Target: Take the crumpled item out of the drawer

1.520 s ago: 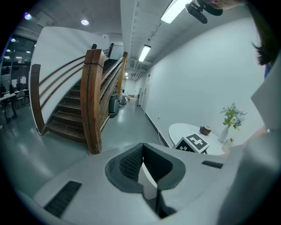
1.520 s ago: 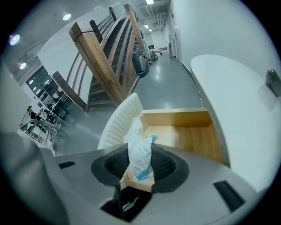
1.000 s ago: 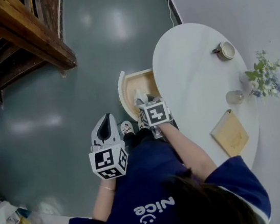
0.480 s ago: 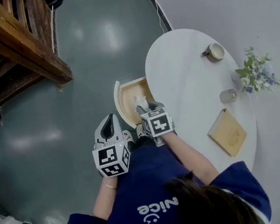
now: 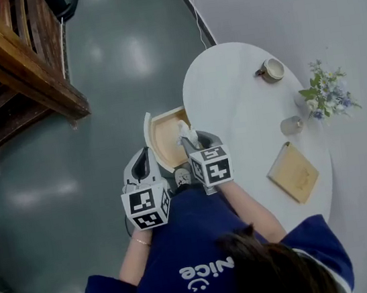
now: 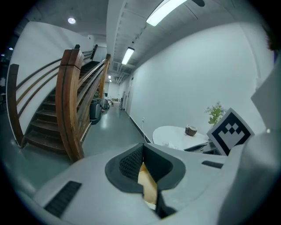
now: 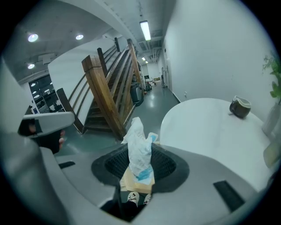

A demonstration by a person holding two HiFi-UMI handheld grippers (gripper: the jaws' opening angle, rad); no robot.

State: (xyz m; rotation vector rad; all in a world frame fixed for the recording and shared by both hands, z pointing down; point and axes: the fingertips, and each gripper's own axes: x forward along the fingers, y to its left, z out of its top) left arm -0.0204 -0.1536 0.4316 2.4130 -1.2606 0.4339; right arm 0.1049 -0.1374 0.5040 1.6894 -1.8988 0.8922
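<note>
A crumpled white wrapper with blue print (image 7: 139, 151) sticks up from between the pads of my right gripper (image 7: 139, 166), which is shut on it. In the head view the wrapper (image 5: 185, 133) and the right gripper (image 5: 193, 141) hang above the open wooden drawer (image 5: 165, 126), which juts out from under the white round table (image 5: 246, 110). My left gripper (image 5: 142, 157) is to the left of the drawer's near corner, jaws together and nothing in them. In the left gripper view, the left gripper (image 6: 142, 163) shows only drawer wood (image 6: 147, 186) through the slit.
On the table stand a cup (image 5: 271, 69), a small glass (image 5: 292, 125), a bunch of flowers (image 5: 325, 92) and a wooden board (image 5: 293, 173). A wooden staircase (image 5: 17, 71) rises at the left across the grey floor. The person's shoes (image 5: 182, 176) are just below the drawer.
My right gripper has risen with the crumpled wrapper, lifting it out of the drawer. The left gripper has drifted slightly toward the drawer.
</note>
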